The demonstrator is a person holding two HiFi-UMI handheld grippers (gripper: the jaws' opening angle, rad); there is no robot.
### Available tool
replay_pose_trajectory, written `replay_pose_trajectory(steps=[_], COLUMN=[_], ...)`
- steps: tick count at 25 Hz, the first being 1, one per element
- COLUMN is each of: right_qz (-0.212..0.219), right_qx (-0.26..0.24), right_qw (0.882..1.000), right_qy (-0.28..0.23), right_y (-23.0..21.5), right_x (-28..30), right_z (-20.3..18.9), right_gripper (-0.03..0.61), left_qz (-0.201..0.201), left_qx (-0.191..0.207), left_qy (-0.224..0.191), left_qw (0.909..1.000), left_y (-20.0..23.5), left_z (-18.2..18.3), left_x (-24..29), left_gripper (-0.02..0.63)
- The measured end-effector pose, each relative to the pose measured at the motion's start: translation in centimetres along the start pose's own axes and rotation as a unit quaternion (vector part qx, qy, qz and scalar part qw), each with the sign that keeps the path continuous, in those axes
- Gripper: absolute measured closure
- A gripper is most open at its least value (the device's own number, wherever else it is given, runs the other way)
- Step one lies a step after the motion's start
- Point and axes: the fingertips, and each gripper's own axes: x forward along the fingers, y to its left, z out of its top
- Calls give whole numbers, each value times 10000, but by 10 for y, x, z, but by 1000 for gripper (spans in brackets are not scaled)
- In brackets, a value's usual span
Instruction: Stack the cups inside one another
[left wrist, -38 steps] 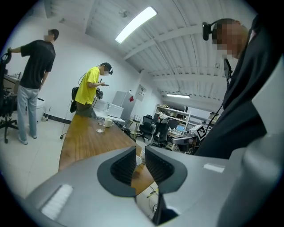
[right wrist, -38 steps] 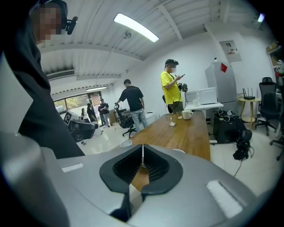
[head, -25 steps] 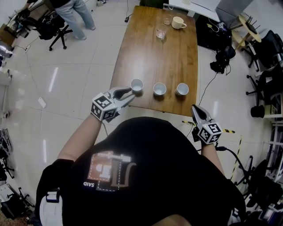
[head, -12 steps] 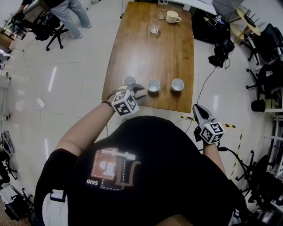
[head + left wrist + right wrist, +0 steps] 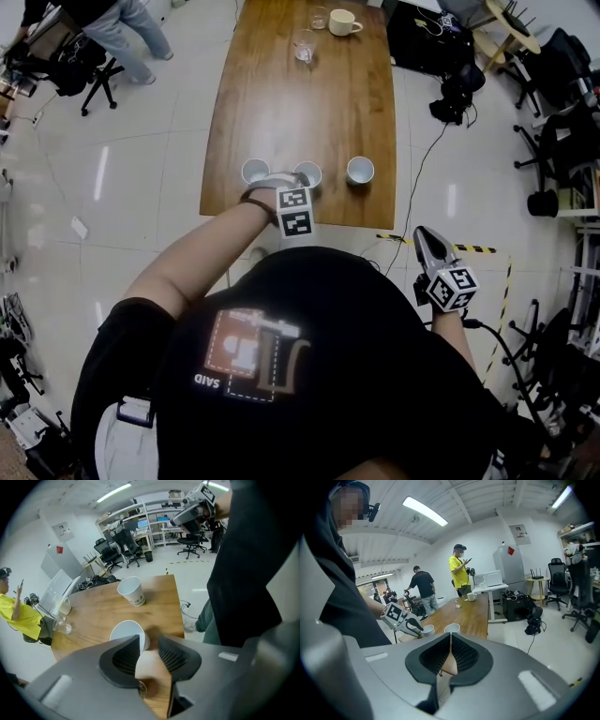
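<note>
The left arm [image 5: 202, 248] reaches forward, left tongs [image 5: 149, 641] spread at the middle cup [image 5: 125, 631] by the desk's [image 5: 300, 103] near edge; right tongs [image 5: 450, 641] pressed together, off the desk.

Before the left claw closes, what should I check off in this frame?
1. Left claw open: ok, jaws apart.
2. Middle cup wall between its jaws: ok, the near rim sits in the gap.
3. Claw touching that cup: cannot tell.
4. Right cup upright, apart from the claw: ok.
5. Left cup upright on the table, mouth free: ok.
6. Right claw out of the way: ok, shut, empty, off the table.
</note>
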Motion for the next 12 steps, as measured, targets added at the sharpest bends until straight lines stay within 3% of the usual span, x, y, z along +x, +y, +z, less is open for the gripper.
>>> replay_pose_trajectory(steps=[5,9,12], right_qz=[-128,-124,-82], right_qx=[38,16,-12], right_qw=[9999,9999,10000], right_qy=[1,30,29], right_y=[-10,-10,-10], right_x=[-9,-10,-6], right_z=[-5,-5,-3], right_gripper=[552,553,552], left_qz=[-33,-30,3], left_qx=[123,42,-123], left_qy=[291,293,198], left_qw=[9995,9996,9997], left_y=[-1,1,6], left_z=[2,4,6], left_x=[18,21,15], left_gripper=[530,591,600])
